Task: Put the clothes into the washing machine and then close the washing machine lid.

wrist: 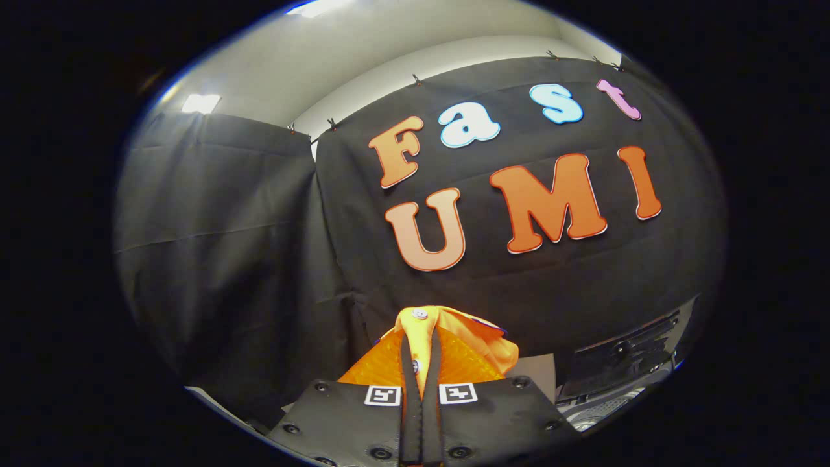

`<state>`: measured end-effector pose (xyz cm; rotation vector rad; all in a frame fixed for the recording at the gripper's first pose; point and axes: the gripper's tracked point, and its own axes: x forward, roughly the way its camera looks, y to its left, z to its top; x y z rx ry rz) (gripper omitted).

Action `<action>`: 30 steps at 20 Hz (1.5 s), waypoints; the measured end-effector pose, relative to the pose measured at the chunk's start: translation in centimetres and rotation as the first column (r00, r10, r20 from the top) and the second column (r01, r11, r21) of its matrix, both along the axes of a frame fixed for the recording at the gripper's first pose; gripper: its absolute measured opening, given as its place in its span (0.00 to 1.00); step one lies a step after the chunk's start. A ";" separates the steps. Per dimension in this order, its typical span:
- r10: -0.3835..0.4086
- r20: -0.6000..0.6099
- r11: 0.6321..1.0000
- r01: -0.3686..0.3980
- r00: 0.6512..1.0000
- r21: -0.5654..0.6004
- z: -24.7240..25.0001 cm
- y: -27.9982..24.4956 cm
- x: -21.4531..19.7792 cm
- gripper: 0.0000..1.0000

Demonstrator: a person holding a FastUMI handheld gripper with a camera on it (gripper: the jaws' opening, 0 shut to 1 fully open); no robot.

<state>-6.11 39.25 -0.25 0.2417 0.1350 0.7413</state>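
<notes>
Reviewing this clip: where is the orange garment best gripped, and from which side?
At the buttoned placket strip by the collar, where the gripper now has it. The orange garment is pinched between nearly closed jaws there, and that folded edge is thicker than single cloth. Coming from above probably suits, letting the rest hang free for lowering into the washing machine.

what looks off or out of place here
Nothing stands out. The gripper is shut on the orange shirt, which bunches up ahead of the fingers, and the washing machine sits to the right.
</notes>
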 end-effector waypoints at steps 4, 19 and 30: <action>-0.048 0.030 0.999 0.048 0.998 0.017 2.3 -4.4 1.9 0.08; -0.289 0.036 0.957 0.290 0.957 -0.014 1.2 -22.3 8.8 0.08; -0.369 -0.043 0.923 0.361 0.928 -0.133 -9.5 -28.4 13.0 0.08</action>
